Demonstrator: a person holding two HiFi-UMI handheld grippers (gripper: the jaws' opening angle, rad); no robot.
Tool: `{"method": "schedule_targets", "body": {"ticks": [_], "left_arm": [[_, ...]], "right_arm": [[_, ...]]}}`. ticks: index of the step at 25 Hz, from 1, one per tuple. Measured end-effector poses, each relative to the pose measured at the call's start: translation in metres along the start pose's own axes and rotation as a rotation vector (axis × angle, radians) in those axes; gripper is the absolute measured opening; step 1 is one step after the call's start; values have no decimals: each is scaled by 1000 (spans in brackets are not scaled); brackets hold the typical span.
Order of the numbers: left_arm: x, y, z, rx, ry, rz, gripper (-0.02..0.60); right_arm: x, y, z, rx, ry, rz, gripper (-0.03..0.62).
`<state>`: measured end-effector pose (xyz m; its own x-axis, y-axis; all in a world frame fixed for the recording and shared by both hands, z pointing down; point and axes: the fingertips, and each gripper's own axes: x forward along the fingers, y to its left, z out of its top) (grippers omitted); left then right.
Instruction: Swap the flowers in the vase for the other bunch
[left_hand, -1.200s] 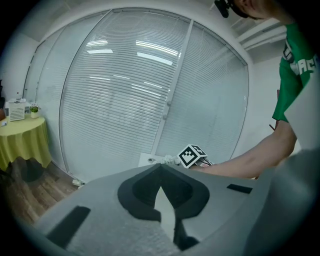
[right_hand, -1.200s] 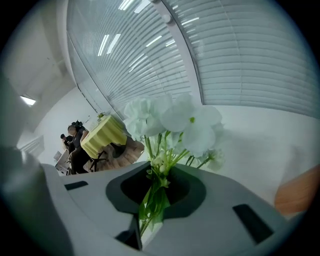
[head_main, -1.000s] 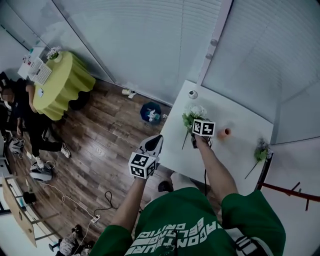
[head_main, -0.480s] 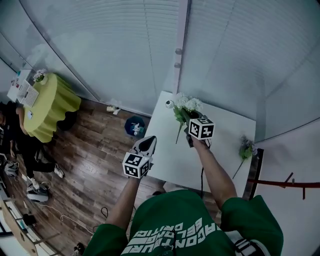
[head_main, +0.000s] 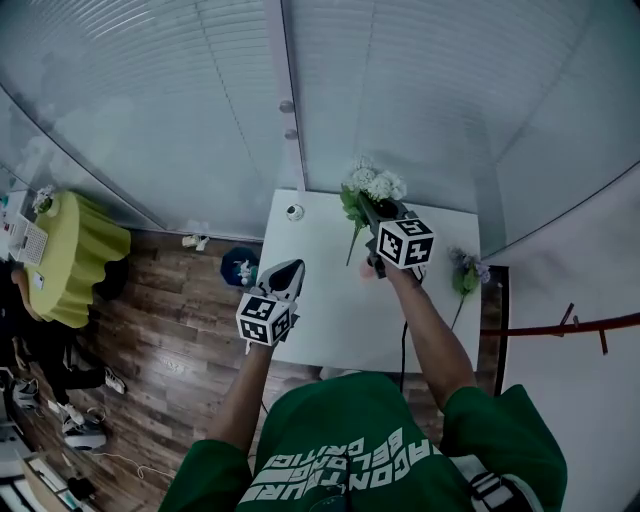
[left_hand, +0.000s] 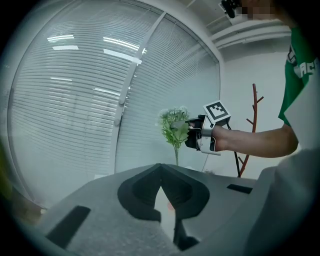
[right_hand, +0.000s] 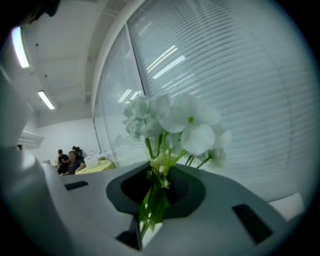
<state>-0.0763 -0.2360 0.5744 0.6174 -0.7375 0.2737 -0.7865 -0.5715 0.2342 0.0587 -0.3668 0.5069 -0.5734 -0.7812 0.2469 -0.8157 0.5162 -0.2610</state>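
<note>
Right gripper view: right gripper (right_hand: 157, 180) pinches white flowers (right_hand: 185, 122) by thin stems; loose grip could drop them below.

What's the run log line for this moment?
right gripper: shut on white flowers, in air | left gripper: shut, empty | purple bunch: lying on table

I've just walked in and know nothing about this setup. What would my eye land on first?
First, the bunch of white flowers with green stems, clamped in the right tool and held up above the white table, against the pale window blinds. Next, a second bunch with purple blooms lying at the table's right edge. The left tool is empty, jaws together, near the table's left edge.
</note>
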Motion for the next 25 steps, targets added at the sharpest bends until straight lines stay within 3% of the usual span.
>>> {"method": "schedule_targets", "body": {"ticks": [12, 25], "left_arm": [[36, -31, 5, 39, 20, -118, 6], [45, -28, -5, 37, 60, -129, 6]], "right_arm": [[-49, -55, 10, 5, -47, -136, 49], [-35, -64, -13, -62, -26, -144, 49]]}}
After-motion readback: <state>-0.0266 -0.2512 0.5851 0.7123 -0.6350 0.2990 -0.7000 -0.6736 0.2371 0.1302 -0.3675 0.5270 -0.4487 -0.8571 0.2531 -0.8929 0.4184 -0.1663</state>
